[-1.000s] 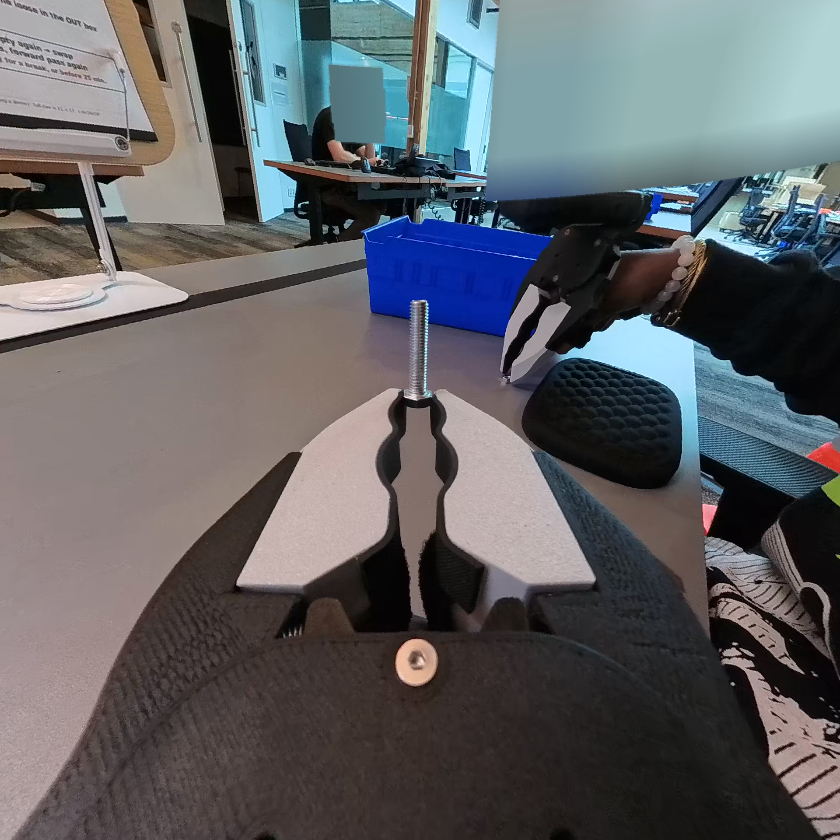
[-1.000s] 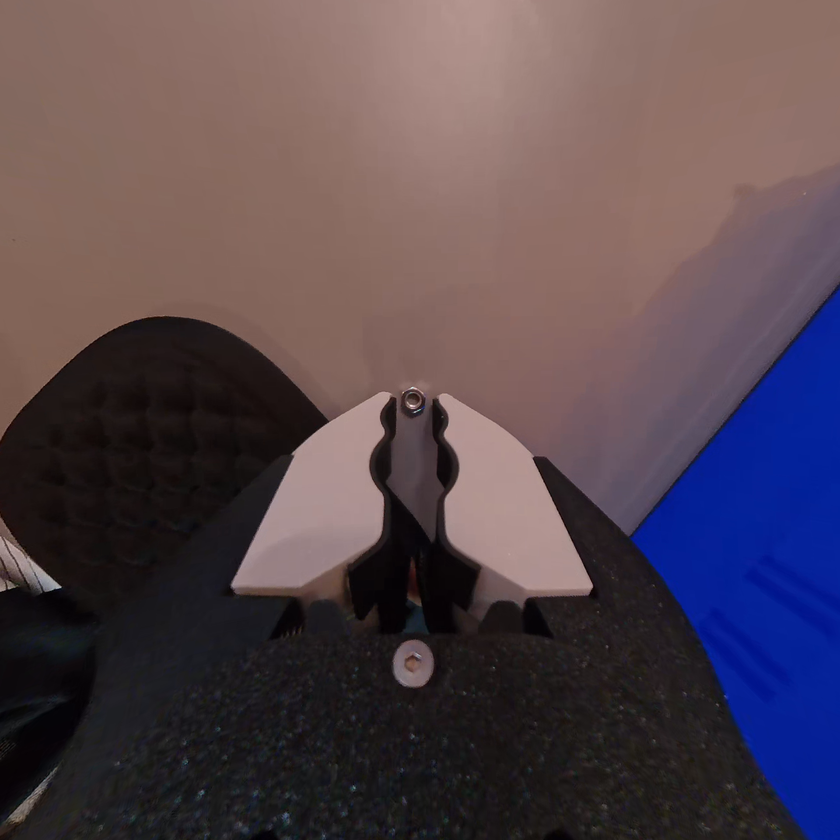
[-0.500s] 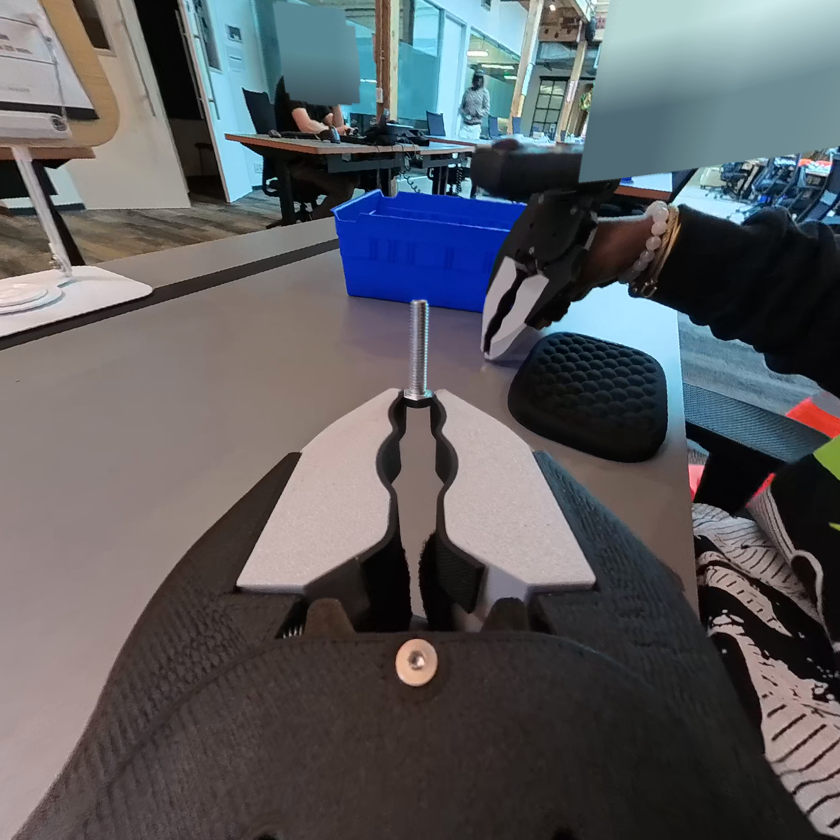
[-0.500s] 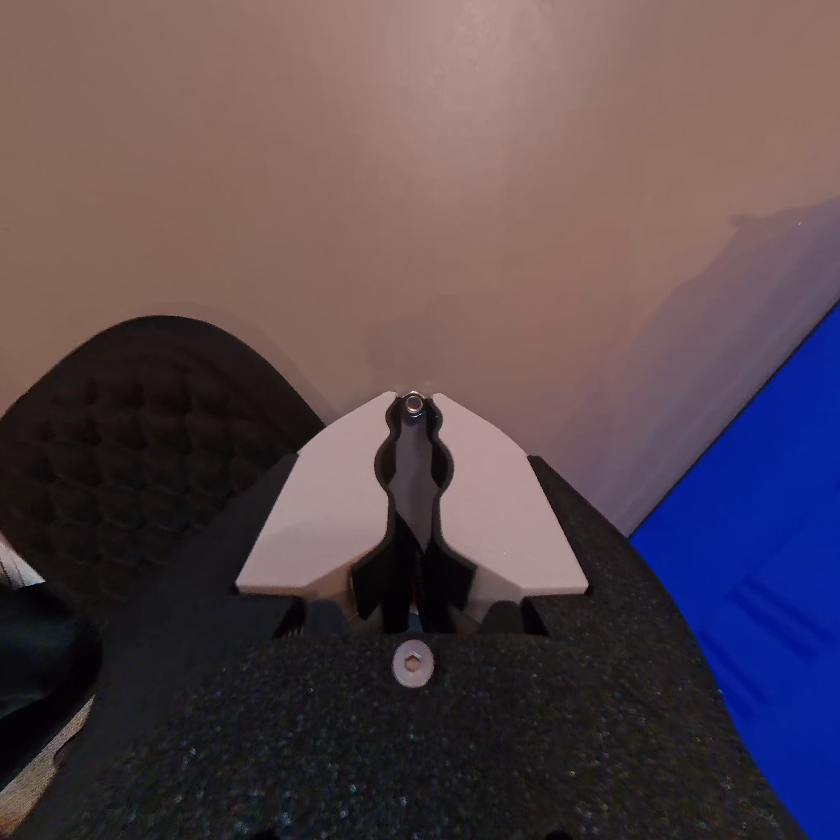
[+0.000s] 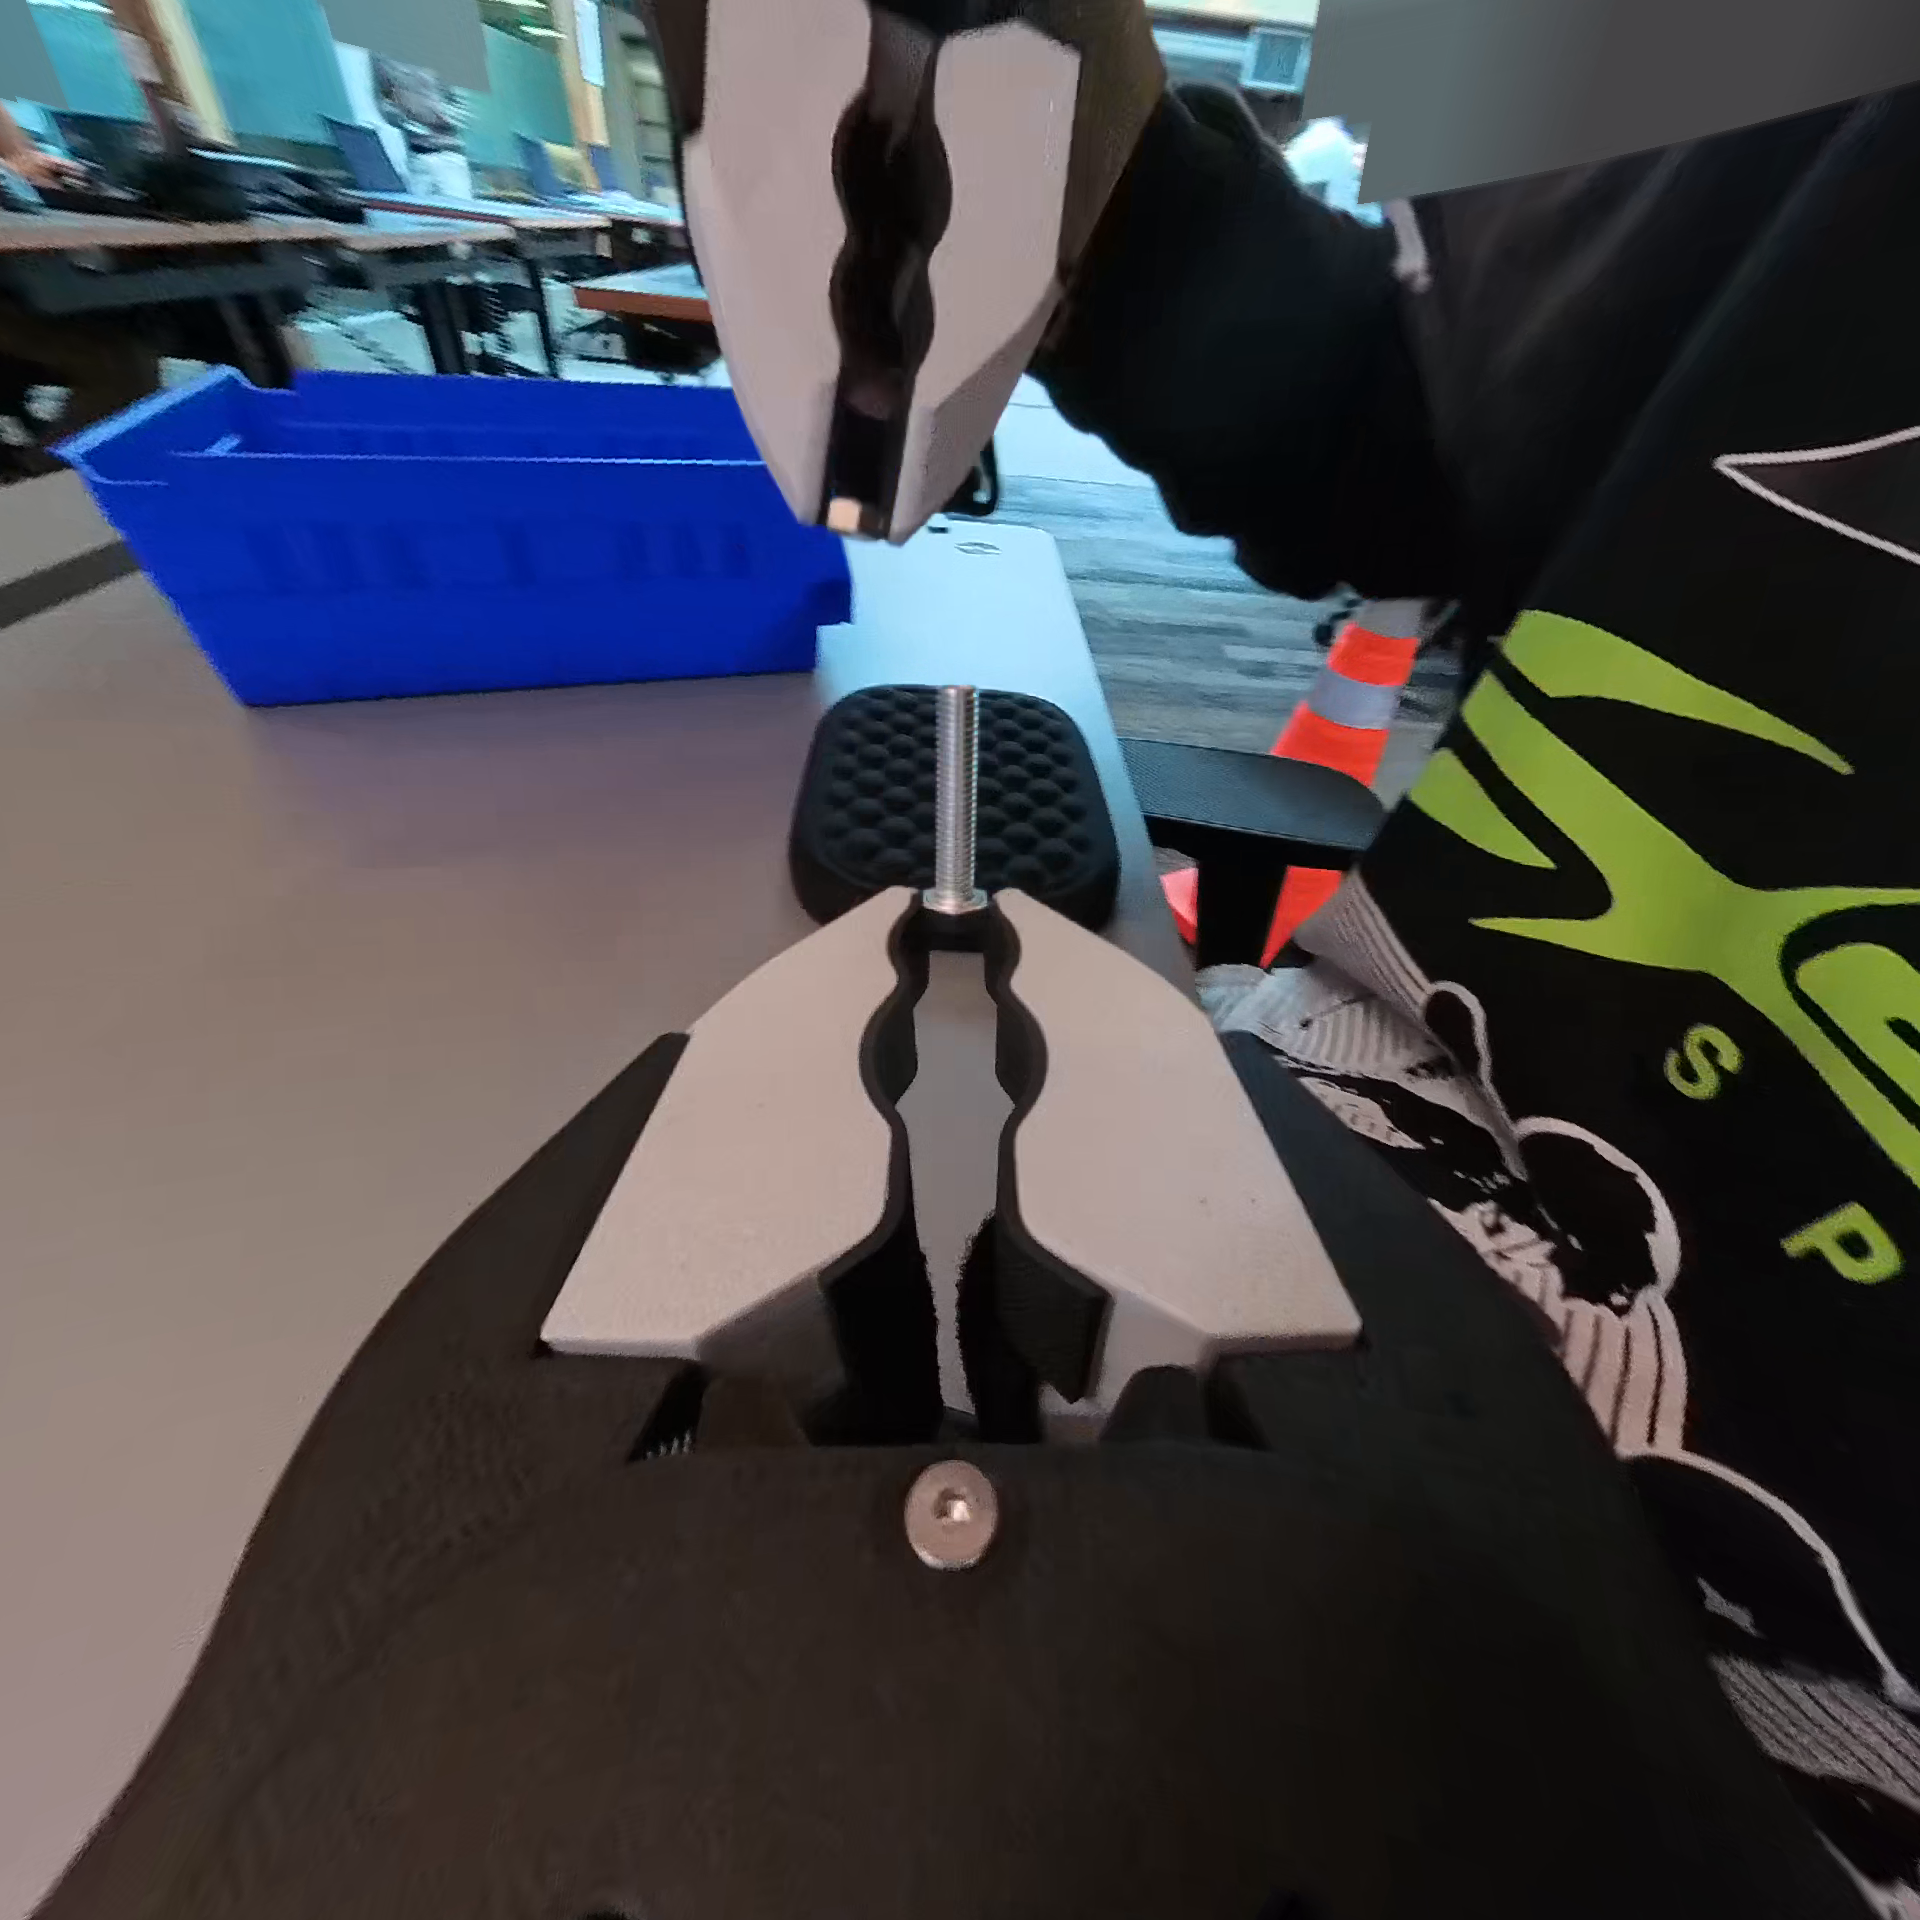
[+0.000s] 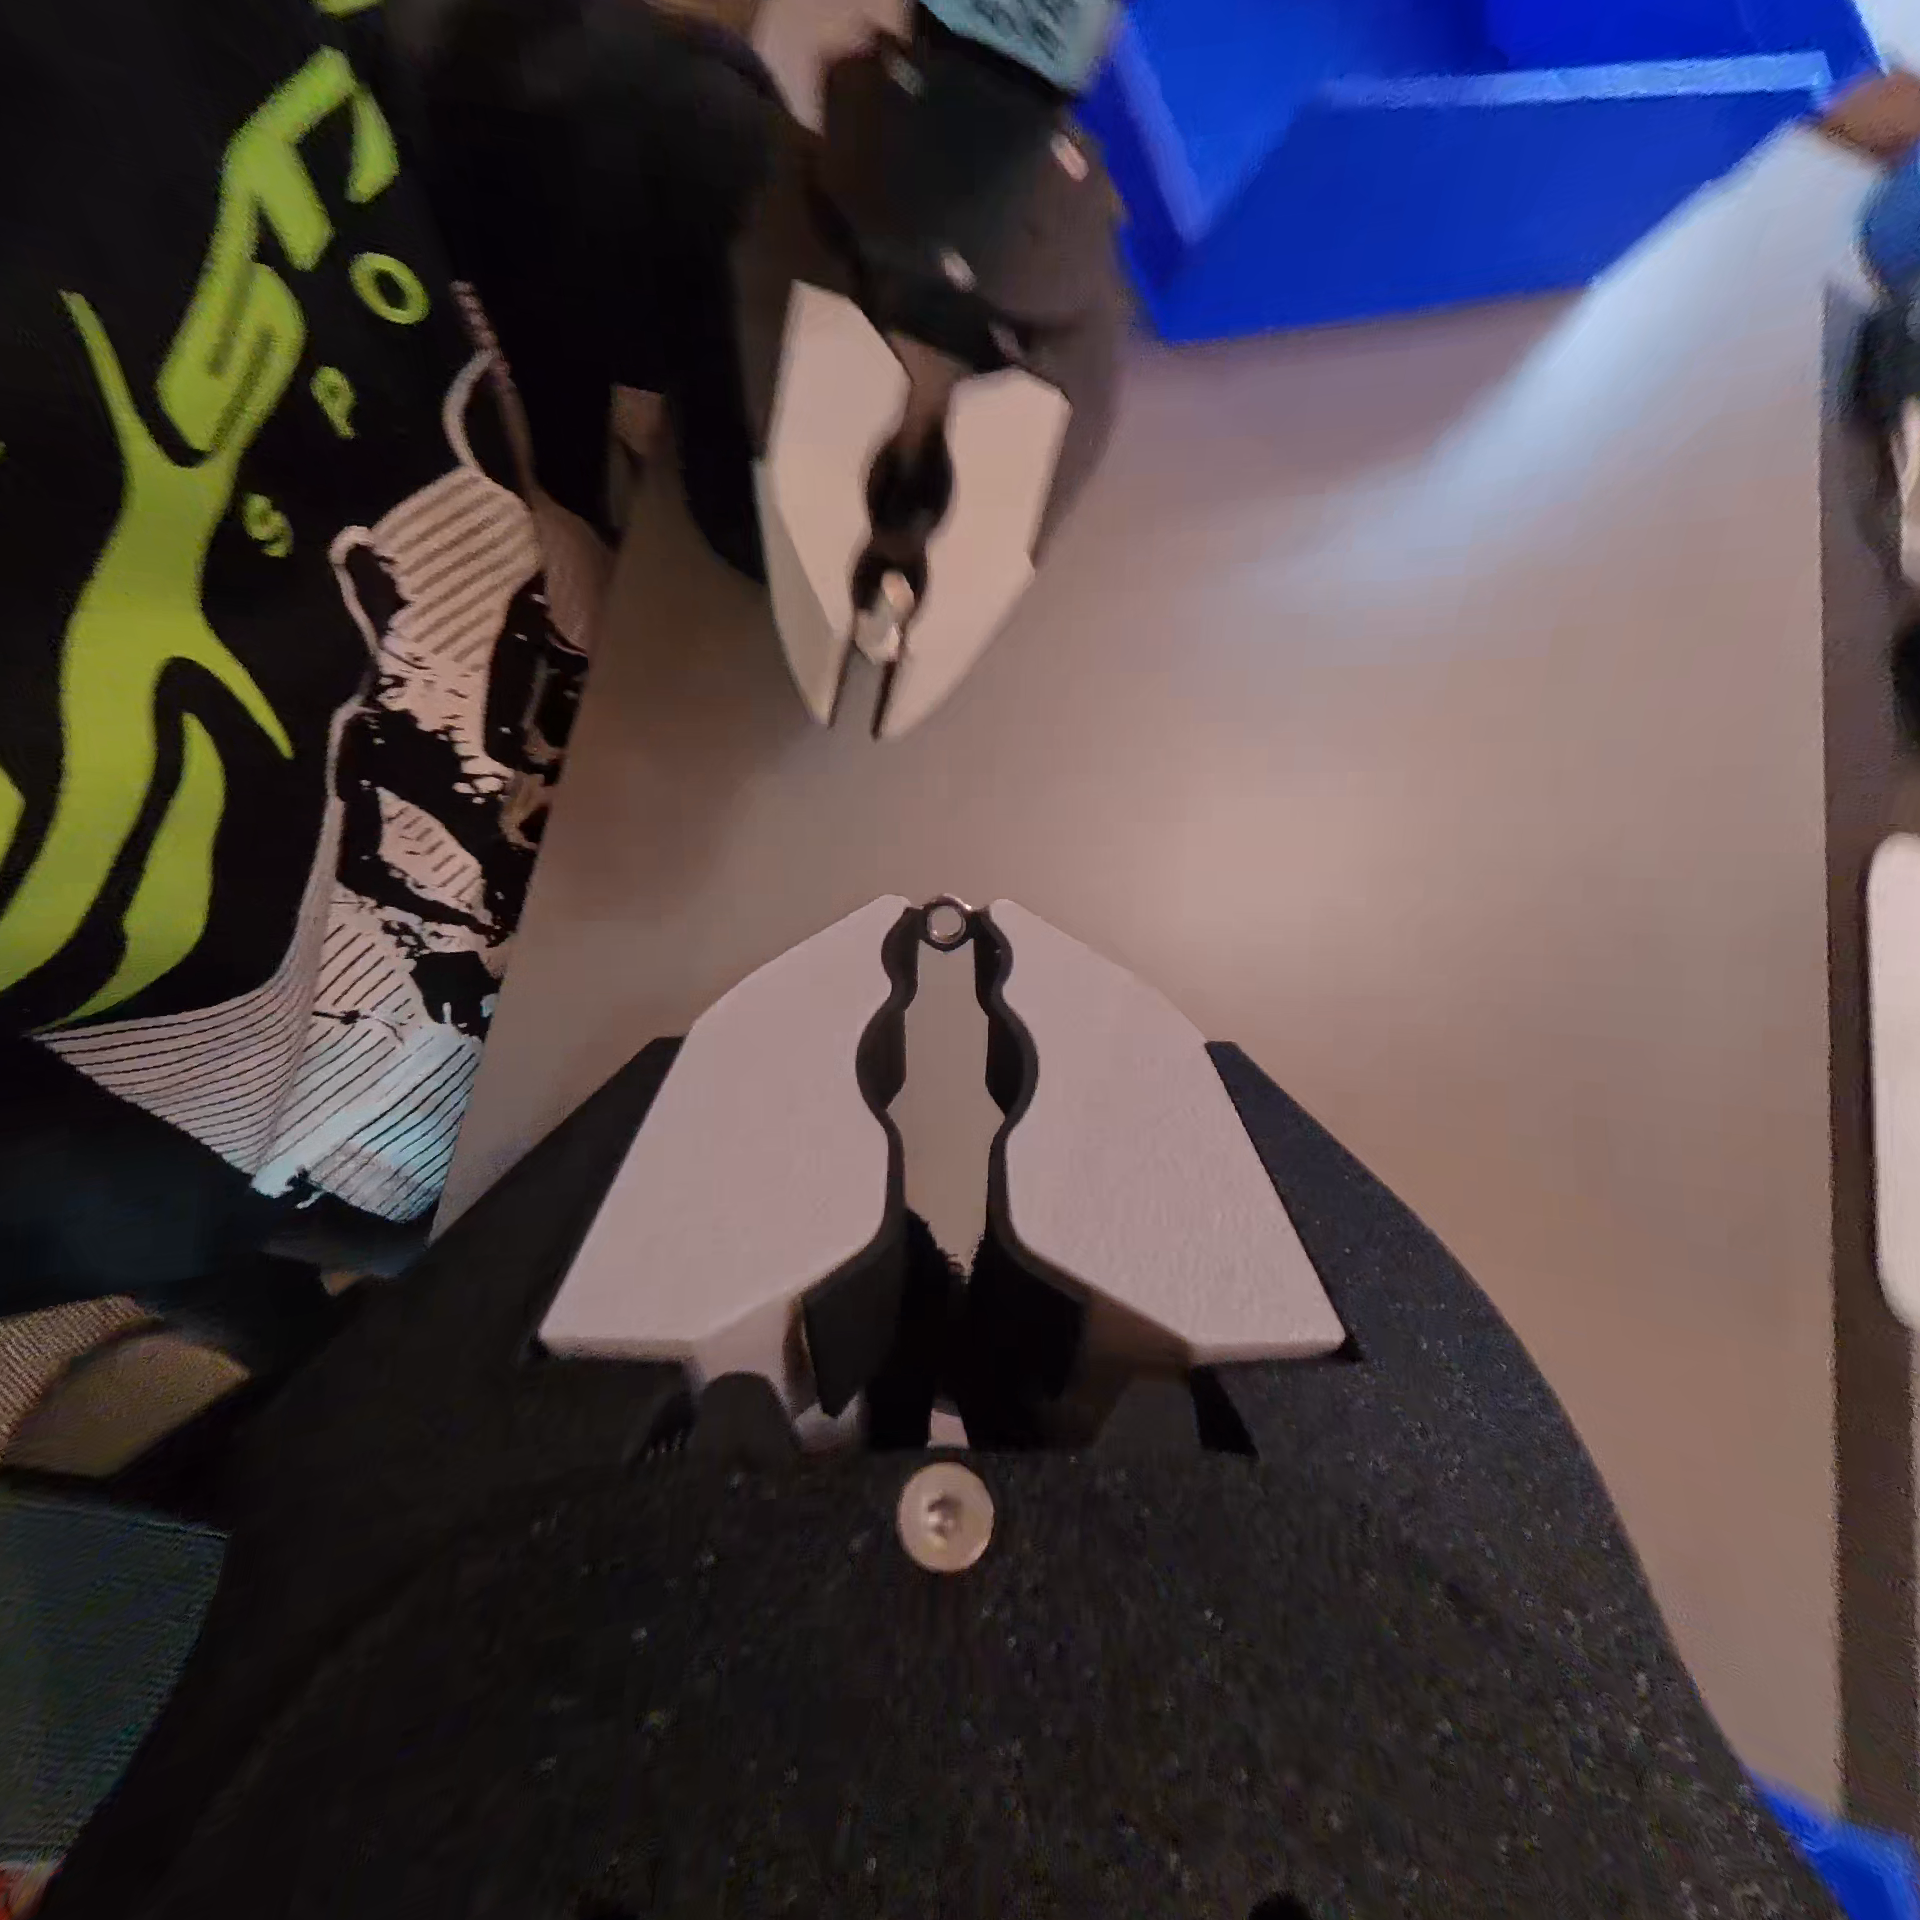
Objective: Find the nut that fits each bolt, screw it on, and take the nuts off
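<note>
My left gripper (image 5: 954,920) is shut on the head of a silver bolt (image 5: 954,800), whose threaded shank stands upright above the fingertips. My right gripper (image 6: 943,920) is shut on a small silver nut (image 6: 943,923), its hole facing the camera. In the left wrist view the right gripper (image 5: 862,514) hangs above the bolt, tips down, with the nut (image 5: 844,511) between its tips. In the right wrist view the left gripper (image 6: 871,717) points toward my right gripper, with the bolt (image 6: 889,613) between its fingers. The two grippers are apart.
A blue plastic bin (image 5: 468,540) stands on the grey table (image 5: 312,935) at the back left. A black textured pad (image 5: 951,800) lies near the table's right edge. The person's black and green shirt (image 5: 1662,831) is on the right; an orange cone (image 5: 1340,707) stands on the floor. Tip to tip, the grippers are about 7 centimetres apart.
My right gripper closed on the nut, lifted it off the table and swung up over the bolt. My left gripper turned right toward the person, still holding the bolt.
</note>
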Tool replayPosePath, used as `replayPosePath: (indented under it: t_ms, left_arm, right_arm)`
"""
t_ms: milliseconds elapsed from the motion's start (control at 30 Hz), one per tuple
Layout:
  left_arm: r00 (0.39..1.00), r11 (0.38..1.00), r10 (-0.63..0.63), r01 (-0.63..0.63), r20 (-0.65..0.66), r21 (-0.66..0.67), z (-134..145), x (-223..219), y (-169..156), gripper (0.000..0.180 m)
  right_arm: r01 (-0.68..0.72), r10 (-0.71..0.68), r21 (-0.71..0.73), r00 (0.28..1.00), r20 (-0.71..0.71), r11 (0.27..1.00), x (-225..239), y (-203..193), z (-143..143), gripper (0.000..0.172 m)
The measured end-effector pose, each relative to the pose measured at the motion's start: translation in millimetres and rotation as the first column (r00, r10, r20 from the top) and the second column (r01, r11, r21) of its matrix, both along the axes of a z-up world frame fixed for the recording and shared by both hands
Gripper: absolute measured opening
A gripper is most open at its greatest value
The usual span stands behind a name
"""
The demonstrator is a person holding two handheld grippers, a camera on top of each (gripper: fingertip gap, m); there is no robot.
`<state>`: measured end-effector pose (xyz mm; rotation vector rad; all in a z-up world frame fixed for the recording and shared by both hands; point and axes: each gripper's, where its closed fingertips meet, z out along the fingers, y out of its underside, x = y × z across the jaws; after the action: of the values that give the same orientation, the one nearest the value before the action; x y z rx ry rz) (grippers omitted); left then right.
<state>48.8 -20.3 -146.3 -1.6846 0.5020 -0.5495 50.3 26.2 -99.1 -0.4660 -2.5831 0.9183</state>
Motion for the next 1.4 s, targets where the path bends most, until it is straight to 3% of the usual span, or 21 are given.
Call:
replayPosePath:
  t_ms: [233,433,1067,1400]
  left_arm:
    - [0.988,0.987,-0.152,0.152,0.009,-0.059,-8,15,-10,0.01]
    - [0.978,0.974,-0.207,0.207,0.009,-0.088,-12,20,-14,0.01]
    - [0.977,0.974,-0.213,0.215,0.034,-0.076,-10,19,-14,0.01]
    - [1.0,0.998,-0.005,0.005,-0.011,-0.065,-10,2,2,0.01]
  right_arm:
    - [-0.376,0.38,0.1,0.925,-0.025,0.921,7,-61,10,0.01]
    - [-0.496,0.494,0.162,0.868,0.056,0.853,7,-67,-4,0.01]
    - [-0.552,0.543,0.109,0.833,0.104,0.827,1,-70,-13,0.01]
    - [-0.382,0.363,0.1,0.917,0.168,0.919,-13,-58,-13,0.01]
